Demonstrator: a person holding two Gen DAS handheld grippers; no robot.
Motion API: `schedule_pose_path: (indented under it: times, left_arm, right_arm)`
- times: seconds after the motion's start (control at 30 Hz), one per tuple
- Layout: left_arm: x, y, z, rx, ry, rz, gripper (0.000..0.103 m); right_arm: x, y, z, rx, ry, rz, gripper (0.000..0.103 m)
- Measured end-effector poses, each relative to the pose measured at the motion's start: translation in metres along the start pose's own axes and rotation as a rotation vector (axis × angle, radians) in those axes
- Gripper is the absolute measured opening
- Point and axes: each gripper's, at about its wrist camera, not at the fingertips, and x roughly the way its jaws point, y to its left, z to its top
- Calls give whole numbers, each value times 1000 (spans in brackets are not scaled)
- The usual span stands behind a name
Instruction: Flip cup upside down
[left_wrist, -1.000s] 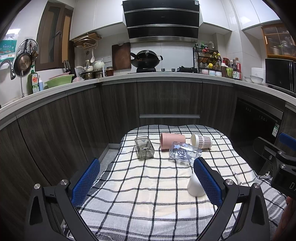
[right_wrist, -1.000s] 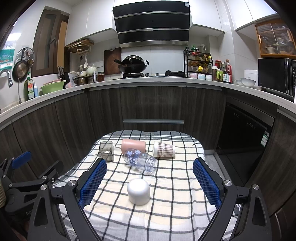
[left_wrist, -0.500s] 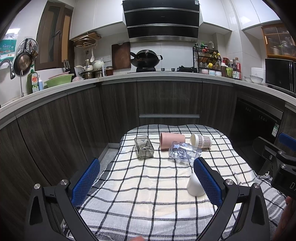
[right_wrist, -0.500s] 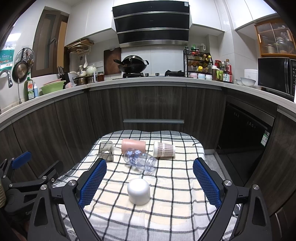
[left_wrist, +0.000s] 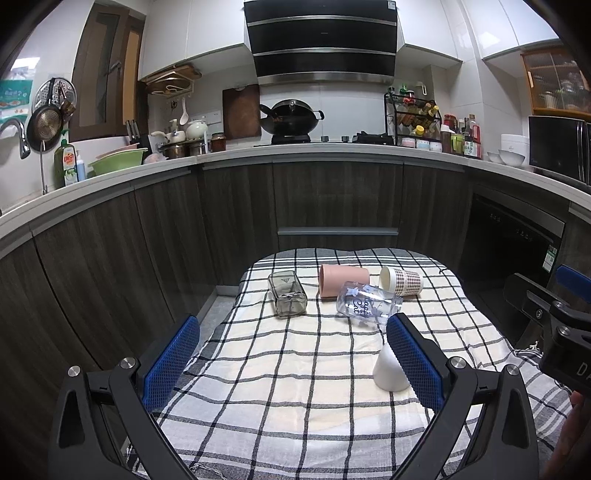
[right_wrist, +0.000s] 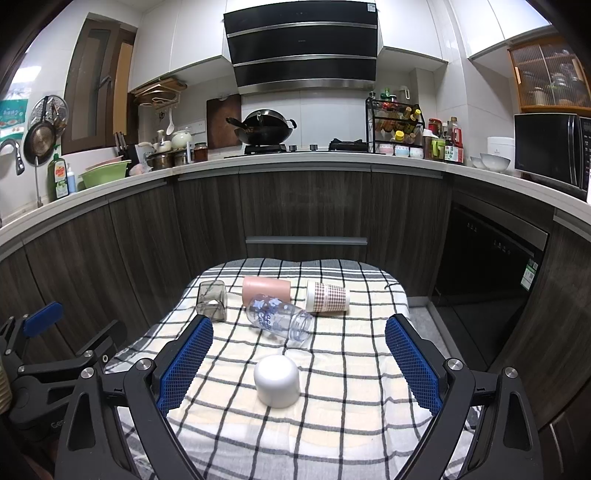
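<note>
A white cup (right_wrist: 277, 380) stands upside down on the checked cloth (right_wrist: 332, 417), between my right gripper's open fingers; in the left wrist view it (left_wrist: 389, 369) is partly hidden behind the right finger. Further back lie four cups on their sides: a clear square glass (left_wrist: 287, 298) (right_wrist: 212, 300), a pink cup (left_wrist: 343, 278) (right_wrist: 266, 290), a clear printed glass (left_wrist: 367, 304) (right_wrist: 279, 319) and a checked paper cup (left_wrist: 400, 280) (right_wrist: 328, 296). My left gripper (left_wrist: 291, 365) is open and empty. My right gripper (right_wrist: 297, 365) is open and empty.
The cloth covers a small table (left_wrist: 258, 369) in front of dark kitchen cabinets (left_wrist: 336, 199). The right gripper's body (left_wrist: 554, 321) shows at the right edge of the left wrist view; the left gripper's body (right_wrist: 48, 354) shows at the left edge of the right wrist view.
</note>
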Motion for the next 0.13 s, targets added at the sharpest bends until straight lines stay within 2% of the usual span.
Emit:
schedule_pose_path:
  times: [0.13]
  left_arm:
    - [0, -1, 0, 0, 0, 3, 103]
  right_arm:
    - [0, 0, 0, -1, -1, 0, 94]
